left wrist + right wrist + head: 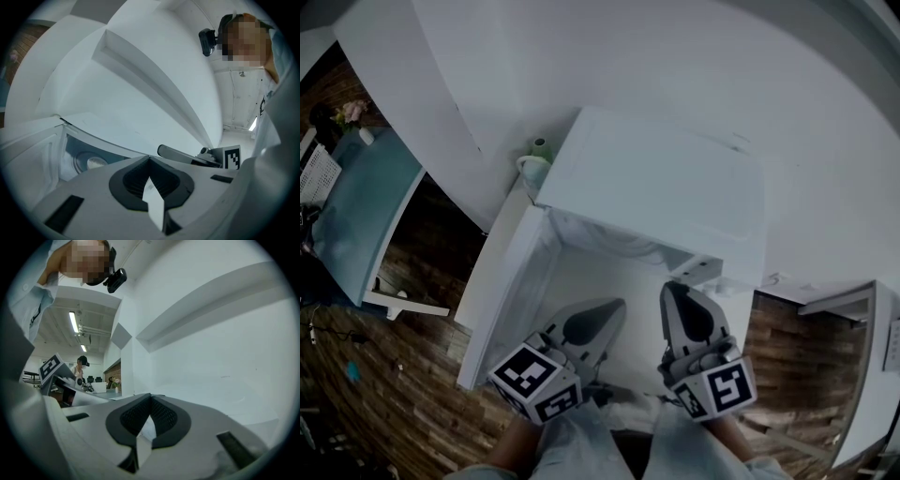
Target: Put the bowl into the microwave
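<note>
The white microwave (656, 187) stands on a white table (609, 272), and its door (511, 300) hangs open at the left. In the left gripper view the cavity (86, 157) shows a round pale thing (91, 162); whether it is the bowl or the turntable I cannot tell. My left gripper (609, 314) and right gripper (675, 292) are side by side in front of the microwave, both pointing towards it. Each is shut with nothing between its jaws, as seen at the left gripper (150, 180) and the right gripper (150, 420).
A green and white cup (536, 159) sits behind the microwave's left corner. A teal table (366, 216) with a white basket (319, 173) stands at the far left on the wooden floor (403, 375). Another white table (862, 375) is at the right. A person (82, 366) stands far off.
</note>
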`<state>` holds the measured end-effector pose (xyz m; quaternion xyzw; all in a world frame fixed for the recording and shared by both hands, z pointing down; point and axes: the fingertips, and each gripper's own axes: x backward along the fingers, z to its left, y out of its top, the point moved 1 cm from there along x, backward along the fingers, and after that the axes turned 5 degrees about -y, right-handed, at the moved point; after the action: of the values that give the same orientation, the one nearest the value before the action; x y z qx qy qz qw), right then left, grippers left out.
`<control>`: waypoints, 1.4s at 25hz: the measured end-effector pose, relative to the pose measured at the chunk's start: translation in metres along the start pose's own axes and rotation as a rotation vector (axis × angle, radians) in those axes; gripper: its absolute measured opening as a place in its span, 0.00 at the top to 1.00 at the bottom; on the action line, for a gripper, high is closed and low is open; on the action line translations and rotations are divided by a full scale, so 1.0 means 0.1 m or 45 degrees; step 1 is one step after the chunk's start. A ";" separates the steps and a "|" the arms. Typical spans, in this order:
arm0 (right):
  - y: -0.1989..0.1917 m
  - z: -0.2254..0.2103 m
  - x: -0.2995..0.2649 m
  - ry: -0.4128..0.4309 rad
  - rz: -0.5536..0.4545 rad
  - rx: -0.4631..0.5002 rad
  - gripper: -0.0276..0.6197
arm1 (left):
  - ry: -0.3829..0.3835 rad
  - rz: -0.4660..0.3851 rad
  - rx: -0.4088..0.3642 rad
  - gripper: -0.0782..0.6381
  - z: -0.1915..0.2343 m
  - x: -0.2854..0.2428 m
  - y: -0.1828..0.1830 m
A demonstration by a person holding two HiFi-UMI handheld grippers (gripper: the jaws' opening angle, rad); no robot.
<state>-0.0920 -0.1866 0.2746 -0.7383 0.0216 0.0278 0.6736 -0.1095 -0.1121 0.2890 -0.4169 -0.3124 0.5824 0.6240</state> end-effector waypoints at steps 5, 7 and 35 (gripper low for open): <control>0.01 0.01 0.00 0.003 -0.005 0.033 0.95 | 0.011 -0.006 -0.010 0.88 0.00 0.02 0.03; 0.00 0.03 0.00 0.007 -0.002 0.046 0.95 | 0.013 -0.009 -0.010 0.88 0.00 0.03 0.03; -0.07 0.08 0.06 0.018 0.039 0.065 0.95 | 0.000 -0.001 -0.007 0.88 -0.06 0.07 -0.01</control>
<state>-0.0853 -0.1780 0.2808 -0.7207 0.0384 0.0325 0.6914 -0.1033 -0.1063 0.2863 -0.4185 -0.3143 0.5812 0.6231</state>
